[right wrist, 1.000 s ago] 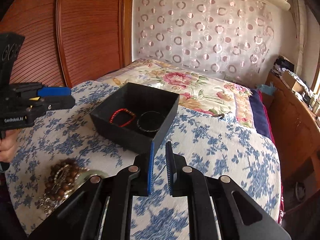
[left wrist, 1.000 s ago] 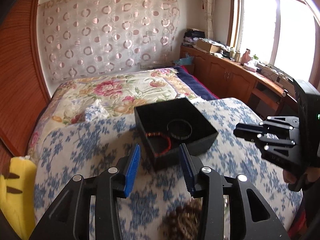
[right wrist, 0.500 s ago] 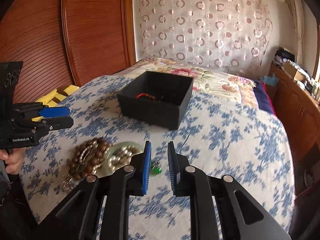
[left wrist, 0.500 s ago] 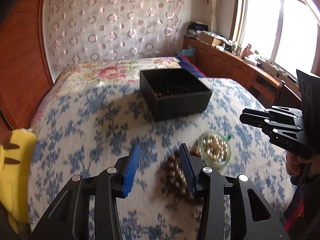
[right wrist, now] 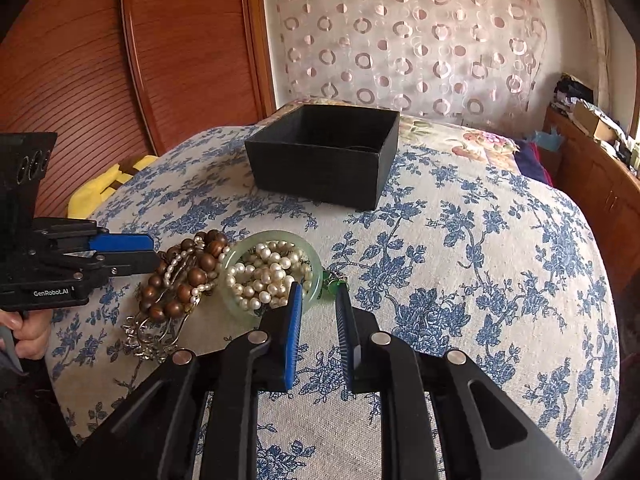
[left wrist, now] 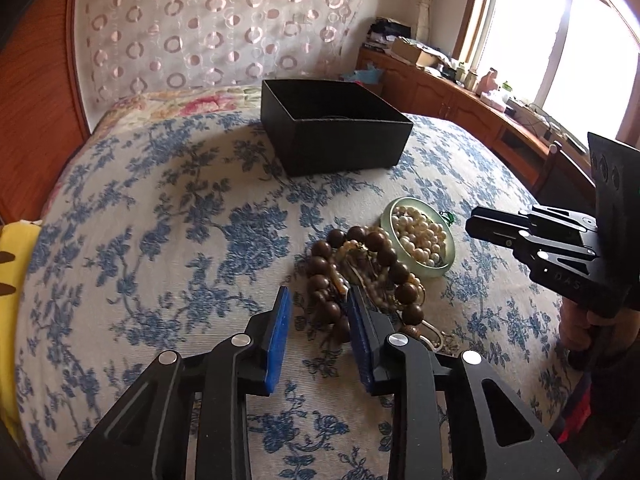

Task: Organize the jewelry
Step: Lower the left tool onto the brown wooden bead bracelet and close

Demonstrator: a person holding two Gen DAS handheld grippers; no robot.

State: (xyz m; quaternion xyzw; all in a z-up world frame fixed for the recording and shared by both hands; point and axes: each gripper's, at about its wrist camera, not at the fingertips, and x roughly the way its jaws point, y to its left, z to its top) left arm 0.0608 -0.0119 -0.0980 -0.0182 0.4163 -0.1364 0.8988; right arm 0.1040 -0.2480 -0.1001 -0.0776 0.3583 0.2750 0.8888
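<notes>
Boxes [left wrist: 336,136]: 1 | bangles [left wrist: 422,236]: 1 | hand-held grippers: left [left wrist: 318,300] narrowing around brown beads [left wrist: 324,268]; right [right wrist: 318,292] narrow, empty

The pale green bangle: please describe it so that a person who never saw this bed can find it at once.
On the blue-flowered bedspread, look in front of the black box. The pale green bangle lies flat there, beside dark wooden beads. It alone is a smooth, translucent ring, with white pearls heaped inside.

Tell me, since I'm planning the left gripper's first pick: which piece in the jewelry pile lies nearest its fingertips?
The brown wooden bead bracelet: its beads lie between the left gripper tips. The pearl strand inside the green bangle lies farther off.
</notes>
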